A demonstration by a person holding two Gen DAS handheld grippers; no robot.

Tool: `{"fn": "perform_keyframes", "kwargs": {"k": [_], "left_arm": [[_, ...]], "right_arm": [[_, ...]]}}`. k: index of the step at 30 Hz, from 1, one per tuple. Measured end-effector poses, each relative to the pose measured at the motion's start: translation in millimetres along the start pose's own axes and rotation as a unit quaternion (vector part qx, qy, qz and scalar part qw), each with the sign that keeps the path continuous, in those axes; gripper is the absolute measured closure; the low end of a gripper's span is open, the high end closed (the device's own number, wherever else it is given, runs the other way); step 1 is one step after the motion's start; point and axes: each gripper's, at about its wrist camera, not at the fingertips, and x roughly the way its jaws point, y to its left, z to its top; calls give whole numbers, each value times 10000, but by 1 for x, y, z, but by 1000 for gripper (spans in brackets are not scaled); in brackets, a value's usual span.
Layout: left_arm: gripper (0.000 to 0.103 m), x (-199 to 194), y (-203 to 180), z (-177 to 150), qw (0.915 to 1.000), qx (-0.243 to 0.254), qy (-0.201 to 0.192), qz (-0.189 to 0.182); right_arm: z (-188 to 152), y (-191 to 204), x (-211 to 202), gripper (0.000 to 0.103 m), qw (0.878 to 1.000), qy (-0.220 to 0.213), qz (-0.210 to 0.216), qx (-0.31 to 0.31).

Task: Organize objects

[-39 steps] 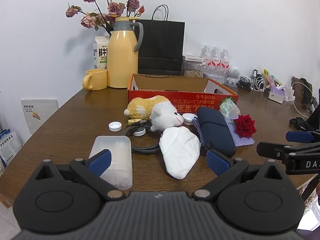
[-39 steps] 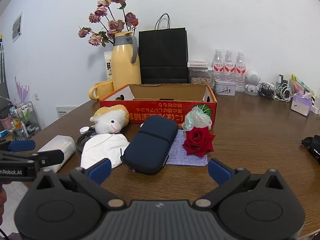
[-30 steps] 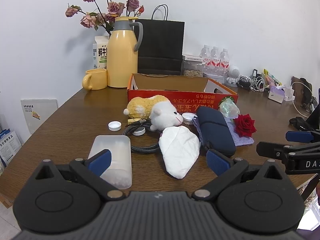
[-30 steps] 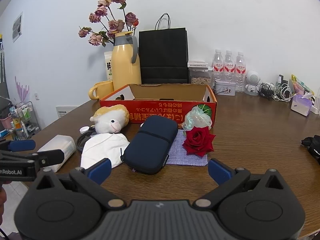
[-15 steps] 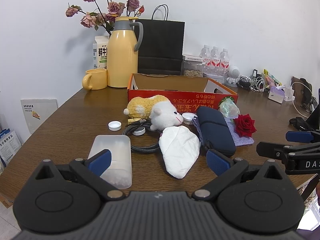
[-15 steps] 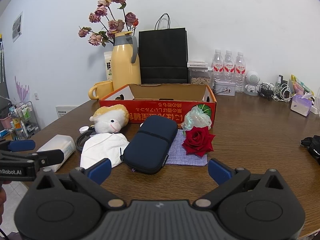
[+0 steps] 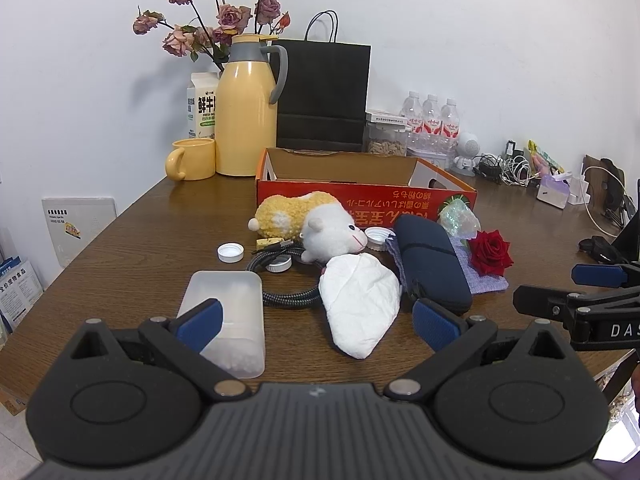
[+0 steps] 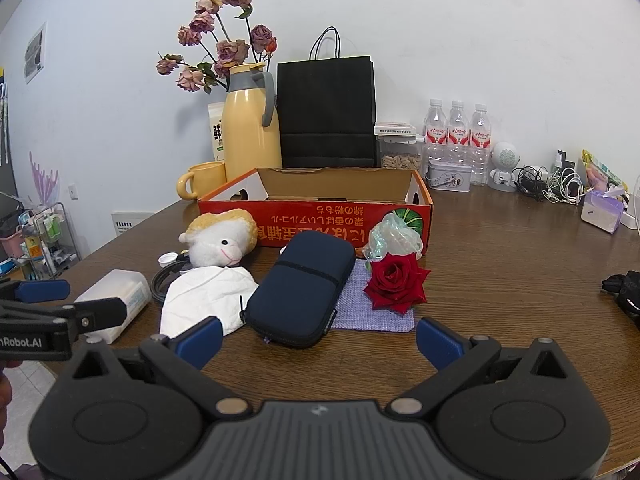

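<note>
Both grippers hang over the near edge of the worktop [image 8: 500, 264] with nothing in them. The left gripper [image 7: 318, 322] has its blue-padded fingers [image 7: 200, 322] spread wide, gripping and touching nothing. Seen past the left fingertip is a frosted plastic box [image 7: 228, 308], and between the two fingers, a bit ahead, lies a crumpled white cloth [image 7: 360, 300]. Just off the right fingertip sits a navy zip case [image 7: 434, 264]. Further ahead of the fingers there's a coiled braided cable [image 7: 286, 276], two white bottle caps and a plush sheep [image 7: 312, 226] lying right against the front of the red cardboard box [image 7: 368, 196].

The right gripper [image 8: 318, 334] is the same deal: fingers [image 8: 438, 342] wide apart, nothing held. From its camera the navy zip case [image 8: 304, 292] lies ahead between the fingers, nearer the left one, partly on a purple woven mat [image 8: 372, 316]. A red rose [image 8: 396, 282] lies on that mat too, with a crinkly plastic wrap [image 8: 394, 236] just behind it, up against the red cardboard box [image 8: 316, 200], which is open on top and looks empty inside as far as I can see.
</note>
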Motion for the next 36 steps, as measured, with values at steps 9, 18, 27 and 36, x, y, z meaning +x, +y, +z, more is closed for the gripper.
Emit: {"fn": "perform_keyframes", "kwargs": {"k": [9, 18, 27, 36], "left_arm": [[0, -1, 1, 1, 10000, -9, 1, 6], [0, -1, 0, 1, 10000, -8, -4, 5], [0, -1, 1, 2, 10000, -16, -5, -1], [0, 1, 2, 1, 10000, -22, 20, 11]], "right_arm": [[0, 0, 0, 0, 10000, -7, -1, 2], [0, -1, 0, 0, 10000, -13, -8, 0], [0, -1, 0, 0, 10000, -14, -4, -3], [-1, 0, 3, 0, 10000, 8, -9, 0]]}}
